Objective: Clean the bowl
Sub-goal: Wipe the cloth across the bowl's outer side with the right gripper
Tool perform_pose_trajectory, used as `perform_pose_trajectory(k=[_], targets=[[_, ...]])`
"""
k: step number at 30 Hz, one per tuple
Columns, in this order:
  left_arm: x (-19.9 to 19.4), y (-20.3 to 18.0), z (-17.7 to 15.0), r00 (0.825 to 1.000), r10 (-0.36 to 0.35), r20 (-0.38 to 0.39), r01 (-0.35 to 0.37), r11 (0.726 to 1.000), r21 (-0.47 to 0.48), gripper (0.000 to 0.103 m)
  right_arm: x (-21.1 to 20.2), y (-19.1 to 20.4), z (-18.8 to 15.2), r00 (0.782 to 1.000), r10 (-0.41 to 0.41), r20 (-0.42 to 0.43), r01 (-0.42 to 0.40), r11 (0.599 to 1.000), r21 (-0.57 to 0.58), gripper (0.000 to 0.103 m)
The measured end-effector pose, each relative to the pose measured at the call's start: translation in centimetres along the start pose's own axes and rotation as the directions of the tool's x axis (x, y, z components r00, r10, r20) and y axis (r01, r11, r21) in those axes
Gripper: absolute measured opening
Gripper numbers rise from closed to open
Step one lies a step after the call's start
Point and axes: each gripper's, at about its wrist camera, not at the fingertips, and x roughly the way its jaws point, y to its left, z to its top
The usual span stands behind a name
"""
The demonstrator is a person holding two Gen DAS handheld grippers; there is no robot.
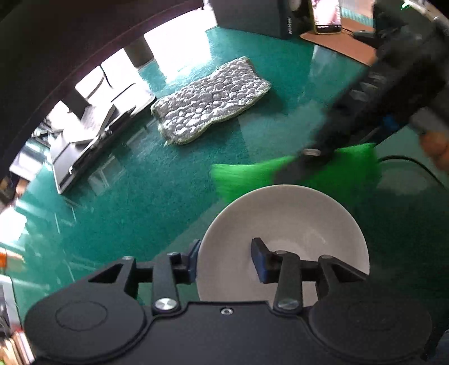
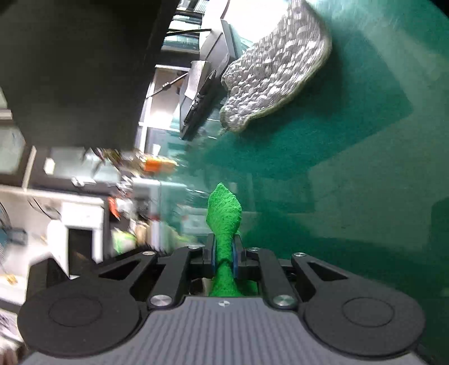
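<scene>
A white bowl [image 1: 283, 224] sits on the green table low in the left wrist view. My left gripper [image 1: 226, 261] is open and straddles the bowl's near rim, one finger outside, one inside. My right gripper [image 2: 223, 259] is shut on a bright green scouring cloth [image 2: 224, 210], which sticks out past the fingertips. In the left wrist view the right gripper [image 1: 311, 154] hangs just beyond the bowl's far rim with the green cloth [image 1: 247, 174] blurred by motion.
A grey pebble-pattern mat [image 1: 213, 98] lies on the green table [image 1: 140, 196] behind the bowl. A dark laptop-like device [image 1: 92, 146] sits at the left edge. A phone [image 1: 327, 14] and a brown board [image 1: 342, 45] stand far right. A black cable [image 1: 415, 165] runs right of the bowl.
</scene>
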Motion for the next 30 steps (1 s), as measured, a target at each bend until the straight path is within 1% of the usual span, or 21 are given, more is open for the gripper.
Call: perform_pose_trajectory(k=[1, 2, 3, 4, 6, 8, 9, 10, 11, 12, 14, 15, 16, 18, 20, 23, 24, 26, 27, 29, 30], targets=[[0.0, 0.1, 0.0, 1.0, 0.003, 0.005, -0.003, 1.0, -0.009, 0.038, -0.5, 1.0, -0.6, 0.995, -0.097, 0.008, 0.098, 0.991, -0.091, 0.012], [0.1, 0.1, 0.0, 1.0, 0.005, 0.008, -0.005, 1.0, -0.023, 0.038, -0.7, 2.0, -1.2, 0.982, -0.185, 0.026, 0.187, 0.964, -0.19, 0.01], [0.1, 0.2, 0.0, 1.0, 0.007, 0.01, -0.006, 0.999, -0.04, 0.038, -0.9, 3.1, -1.8, 0.962, -0.268, 0.052, 0.271, 0.919, -0.286, 0.013], [0.1, 0.3, -0.1, 1.0, 0.008, 0.012, -0.007, 0.998, -0.056, 0.037, -0.9, 3.9, -2.3, 0.949, -0.306, 0.072, 0.311, 0.881, -0.356, 0.021], [0.0, 0.4, -0.1, 1.0, 0.008, 0.003, -0.007, 0.997, -0.079, 0.037, -0.7, 4.8, -3.2, 0.936, -0.342, 0.087, 0.345, 0.834, -0.431, 0.027], [-0.5, 0.6, -0.3, 1.0, 0.006, 0.008, -0.006, 0.995, -0.099, 0.037, -1.0, 4.7, -3.6, 0.936, -0.341, 0.086, 0.342, 0.83, -0.441, 0.031], [-0.8, 0.8, -0.4, 1.0, 0.007, 0.018, -0.005, 0.993, -0.117, 0.037, -1.3, 4.5, -3.7, 0.94, -0.33, 0.086, 0.334, 0.843, -0.422, 0.036], [-1.3, 1.0, -0.5, 1.0, 0.008, 0.029, -0.004, 0.99, -0.14, 0.037, -1.6, 4.4, -3.7, 0.944, -0.318, 0.086, 0.325, 0.857, -0.4, 0.044], [-1.7, 1.3, -0.6, 0.999, 0.007, 0.037, -0.001, 0.986, -0.166, 0.037, -1.6, 4.3, -3.7, 0.946, -0.311, 0.088, 0.32, 0.864, -0.389, 0.048], [-2.1, 1.6, -0.7, 0.999, 0.006, 0.042, 0.002, 0.981, -0.193, 0.037, -2.0, 4.1, -3.6, 0.952, -0.291, 0.094, 0.305, 0.882, -0.359, 0.05], [-2.8, 2.1, -1.2, 1.0, 0.0, 0.028, 0.007, 0.965, -0.261, 0.037, -2.1, 3.4, -3.1, 0.964, -0.252, 0.089, 0.268, 0.918, -0.293, 0.049], [-2.8, 2.2, -1.3, 1.0, 0.001, 0.023, 0.006, 0.963, -0.271, 0.037, -2.2, 2.6, -2.8, 0.975, -0.212, 0.073, 0.223, 0.948, -0.228, 0.035], [-2.9, 2.3, -1.5, 1.0, -0.002, 0.018, 0.007, 0.958, -0.287, 0.037, -2.1, 1.9, -2.6, 0.982, -0.18, 0.056, 0.188, 0.965, -0.182, 0.005], [-3.0, 2.5, -2.2, 1.0, -0.005, 0.005, 0.006, 0.942, -0.334, 0.037, -1.9, 0.6, -2.3, 0.986, -0.158, 0.044, 0.162, 0.982, -0.102, 0.006], [-3.2, 2.7, -2.8, 1.0, -0.007, -0.005, 0.004, 0.925, -0.381, 0.037, -2.4, -0.8, -2.1, 0.995, -0.079, 0.053, 0.079, 0.997, 0.004, 0.006], [-3.3, 2.6, -3.5, 0.998, -0.055, -0.025, 0.038, 0.896, -0.442, 0.037, -2.7, -1.5, -1.6, 0.995, -0.019, 0.095, 0.011, 0.997, 0.077, 0.006], [-3.2, 2.4, -3.6, 0.997, -0.066, -0.029, 0.046, 0.893, -0.448, 0.037, -2.6, -1.6, -1.2, 0.993, 0.002, 0.116, -0.013, 0.995, 0.098, 0.006], [-2.5, 1.4, -3.5, 0.995, -0.082, -0.064, 0.047, 0.905, -0.423, 0.036, -1.9, -2.0, -0.6, 0.991, 0.044, 0.127, -0.062, 0.988, 0.14, 0.006], [-2.2, 1.2, -3.4, 0.994, -0.077, -0.077, 0.038, 0.909, -0.414, 0.035, -1.2, -2.1, -0.3, 0.99, 0.083, 0.117, -0.102, 0.98, 0.169, 0.006], [-1.8, 1.0, -3.2, 0.995, -0.06, -0.083, 0.021, 0.912, -0.41, 0.033, -0.1, -2.0, -0.1, 0.989, 0.124, 0.086, -0.138, 0.974, 0.182, 0.006], [-1.7, 1.1, -3.1, 0.995, -0.053, -0.086, 0.015, 0.916, -0.4, 0.03, 0.0, -2.0, -0.3, 0.989, 0.13, 0.074, -0.142, 0.973, 0.184, 0.007]])
